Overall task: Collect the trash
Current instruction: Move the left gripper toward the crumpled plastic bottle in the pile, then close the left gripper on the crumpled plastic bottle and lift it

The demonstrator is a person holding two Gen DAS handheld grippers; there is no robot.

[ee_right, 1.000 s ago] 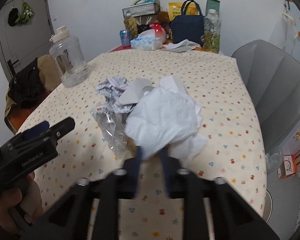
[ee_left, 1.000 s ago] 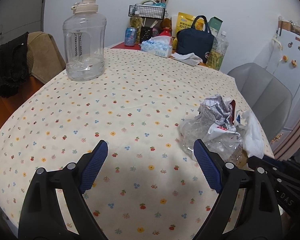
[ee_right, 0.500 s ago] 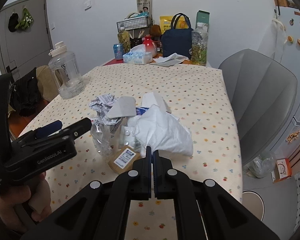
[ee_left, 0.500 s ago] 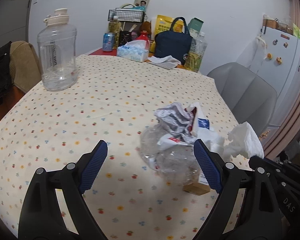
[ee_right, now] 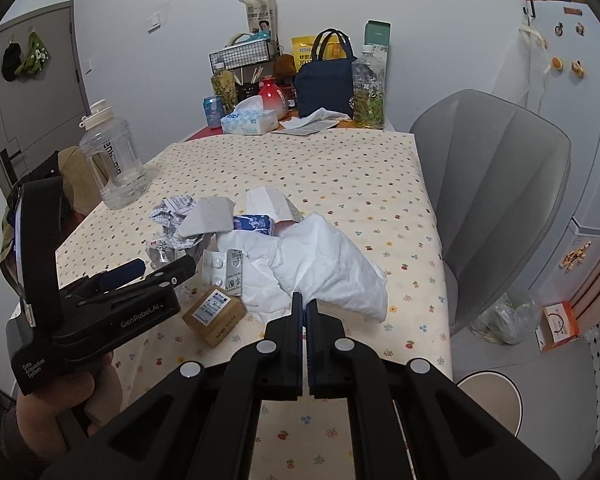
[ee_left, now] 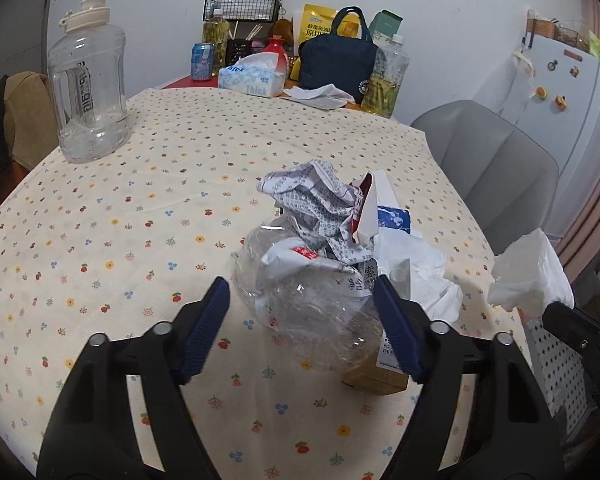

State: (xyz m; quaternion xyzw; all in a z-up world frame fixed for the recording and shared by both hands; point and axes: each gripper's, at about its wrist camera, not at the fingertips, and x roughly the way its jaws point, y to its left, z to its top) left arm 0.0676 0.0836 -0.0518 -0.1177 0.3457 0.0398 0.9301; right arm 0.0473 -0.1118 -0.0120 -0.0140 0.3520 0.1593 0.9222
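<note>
While the right gripper pinches a limp white tissue just beside the trash pile, the left gripper, spread wide, straddles the pile's crushed clear bottle, which looks light, slippery and springy, best squeezed across its middle.

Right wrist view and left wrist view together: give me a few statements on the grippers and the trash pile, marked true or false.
1. The right gripper is shut on the white tissue. True.
2. The left gripper is clamped on the crushed plastic bottle. False: its jaws stand open on either side of it.
3. The small cardboard box lies on the tablecloth beside the pile. True.
4. The big water jug lies tipped over. False: it stands upright.
</note>
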